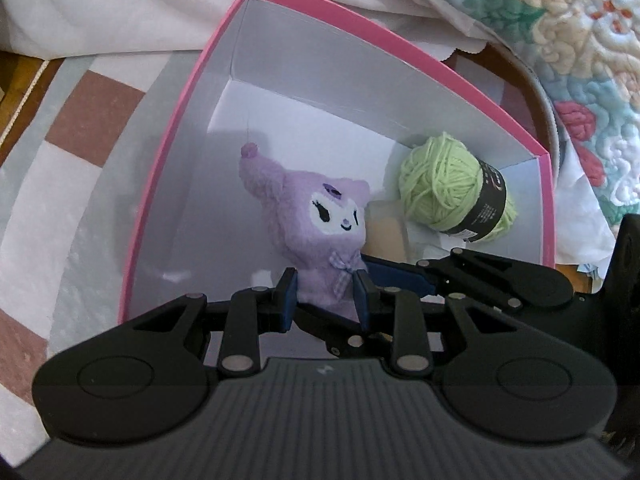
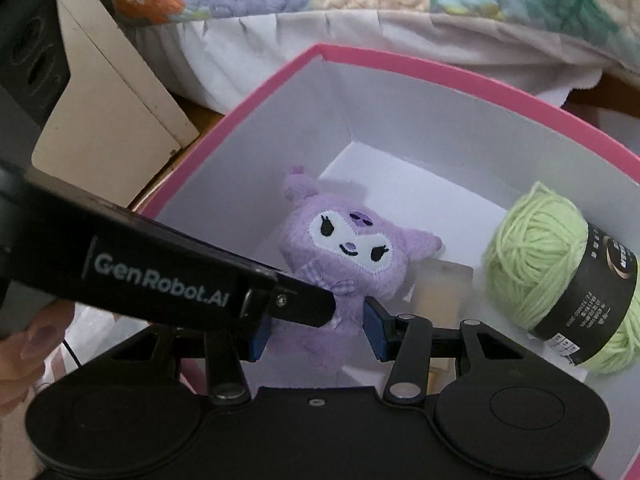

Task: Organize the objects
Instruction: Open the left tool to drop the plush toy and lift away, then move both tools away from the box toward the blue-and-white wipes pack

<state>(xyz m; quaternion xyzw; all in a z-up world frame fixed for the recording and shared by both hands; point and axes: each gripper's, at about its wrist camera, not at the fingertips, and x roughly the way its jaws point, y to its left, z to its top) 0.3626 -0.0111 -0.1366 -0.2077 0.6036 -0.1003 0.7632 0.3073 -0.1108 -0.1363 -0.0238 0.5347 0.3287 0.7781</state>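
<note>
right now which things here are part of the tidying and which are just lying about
In the job: plush, held by left gripper and right gripper; yarn; pink box.

Lying about: quilt, white cloth, rug.

Floral quilt (image 1: 580, 40) fills the upper right of the left wrist view, white sheet (image 1: 100, 4) upper left, checked rug (image 1: 60, 160) down the left. Beige board (image 2: 108, 112) sits upper left, right wrist view.

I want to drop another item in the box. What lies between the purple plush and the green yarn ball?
A small pale translucent block lies there, clearest in the right wrist view.
</note>
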